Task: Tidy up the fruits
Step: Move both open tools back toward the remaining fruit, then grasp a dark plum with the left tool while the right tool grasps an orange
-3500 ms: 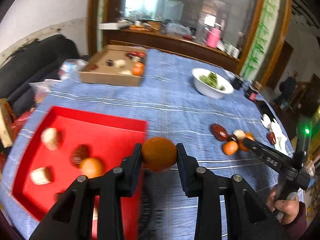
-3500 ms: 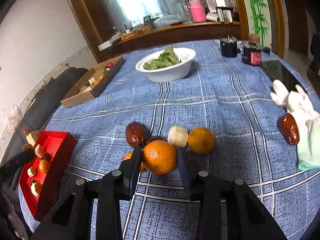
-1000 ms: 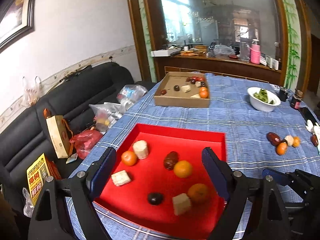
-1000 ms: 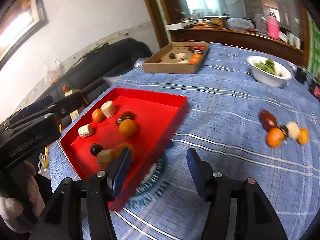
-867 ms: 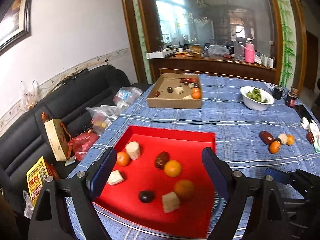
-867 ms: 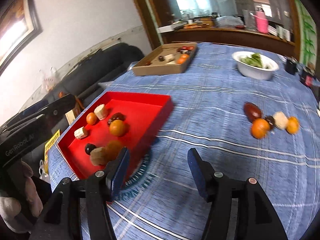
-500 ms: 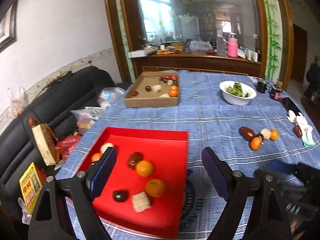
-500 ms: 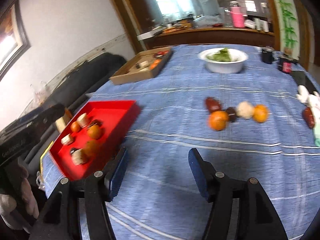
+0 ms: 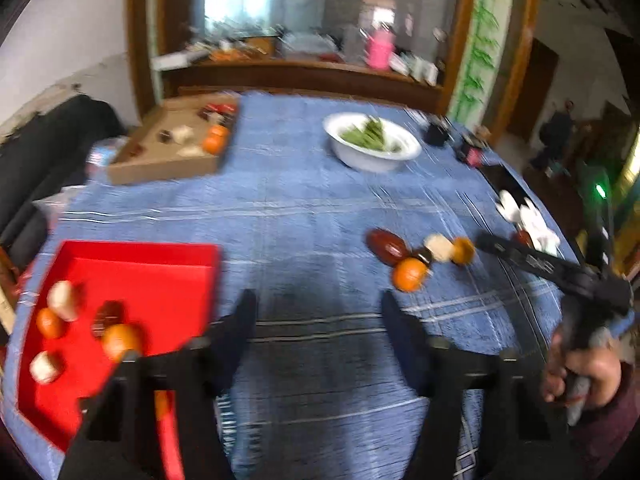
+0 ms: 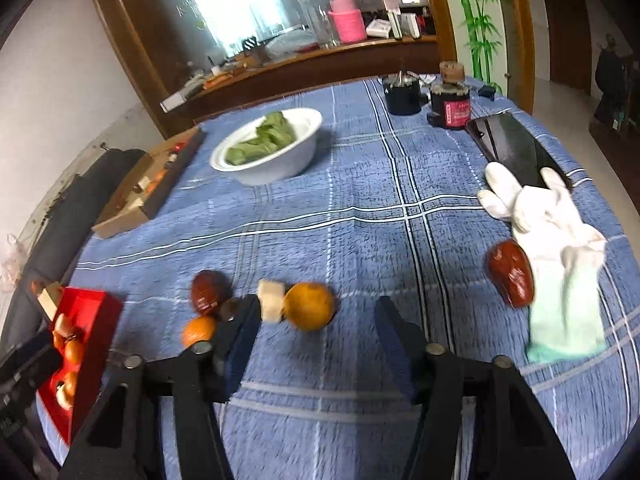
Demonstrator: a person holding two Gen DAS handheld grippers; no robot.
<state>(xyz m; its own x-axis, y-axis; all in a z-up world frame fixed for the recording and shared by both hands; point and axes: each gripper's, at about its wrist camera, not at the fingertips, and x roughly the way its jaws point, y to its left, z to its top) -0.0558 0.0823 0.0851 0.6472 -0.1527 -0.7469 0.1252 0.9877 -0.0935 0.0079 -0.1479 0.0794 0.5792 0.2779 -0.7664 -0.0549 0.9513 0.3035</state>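
Observation:
A red tray point(image 9: 140, 246) at the table's left holds several fruits, among them an orange point(image 9: 120, 338) and a dark date point(image 9: 106, 314). Loose fruit lies on the blue cloth: a date point(image 10: 206, 290), a small orange point(image 10: 198, 330), a white cube point(image 10: 270, 300) and a bigger orange point(image 10: 310, 306). My right gripper point(image 10: 316, 316) hovers over this pile with its jaws closing; the bigger orange sits just past the tips, untouched. My left gripper point(image 9: 318, 312) is over bare cloth, jaws closing on nothing. Another date point(image 10: 512, 272) lies beside a white glove point(image 10: 552, 220).
A white bowl of greens point(image 10: 268, 152) stands mid-table, with a cardboard box point(image 10: 148, 188) of fruit at the far left. Two dark jars point(image 10: 450, 104) and a black slab point(image 10: 508, 144) are at the far right. A hand point(image 9: 580, 368) holds the right gripper. A dark sofa borders the table's left.
Both grippers swung away from the red tray toward the loose fruit pile on the right. The left jaws narrowed a lot, the right jaws a little.

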